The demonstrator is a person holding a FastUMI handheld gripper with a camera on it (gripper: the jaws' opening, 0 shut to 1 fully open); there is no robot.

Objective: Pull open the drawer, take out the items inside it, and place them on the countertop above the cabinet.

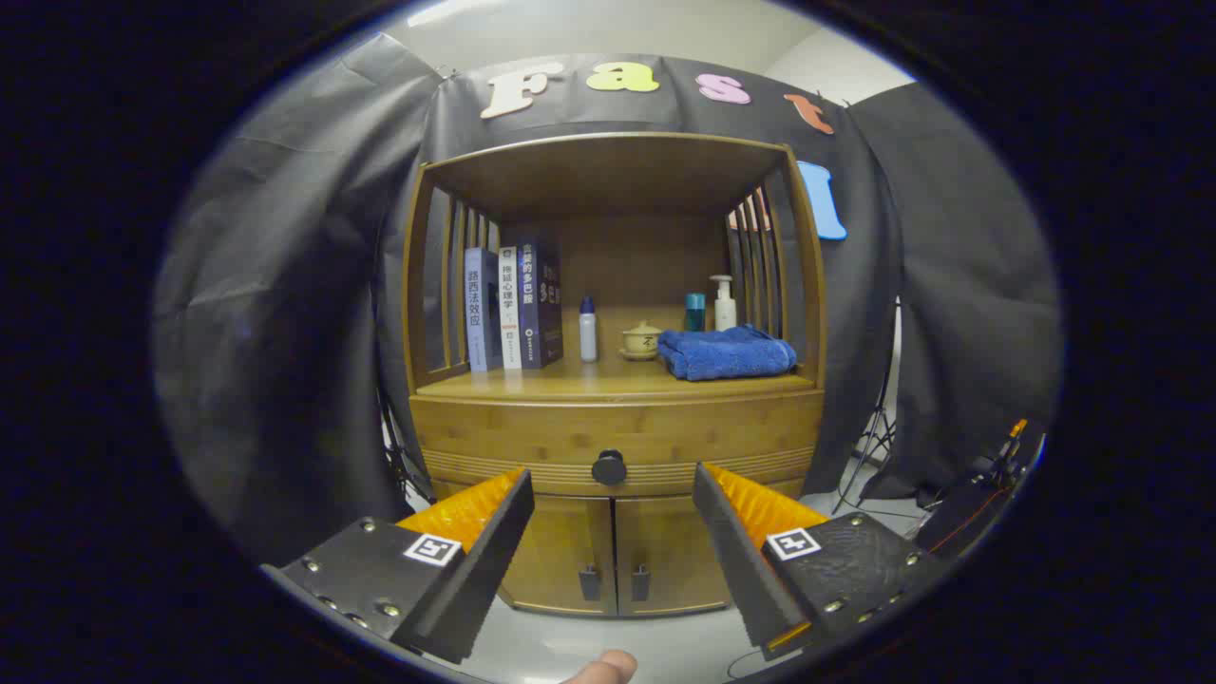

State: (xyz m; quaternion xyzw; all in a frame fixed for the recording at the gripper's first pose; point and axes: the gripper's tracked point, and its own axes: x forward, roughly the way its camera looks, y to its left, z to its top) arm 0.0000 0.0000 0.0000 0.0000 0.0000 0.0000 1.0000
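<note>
A wooden cabinet stands ahead of me, its drawer [617,432] shut, with a round dark knob [609,467] at the middle of the drawer front. My gripper [613,499] is open and empty. Its two fingers stand apart to either side of the knob, still some way short of it. Above the drawer lies the wooden countertop [570,382]. What the drawer holds is hidden.
On the countertop stand three books [513,306], a small bottle [588,329], a lidded cup [641,340], a folded blue towel [727,353], a teal jar [695,312] and a pump bottle [725,302]. Two lower doors [613,551] are shut. A tripod [869,446] stands to the right. A fingertip [603,668] shows below.
</note>
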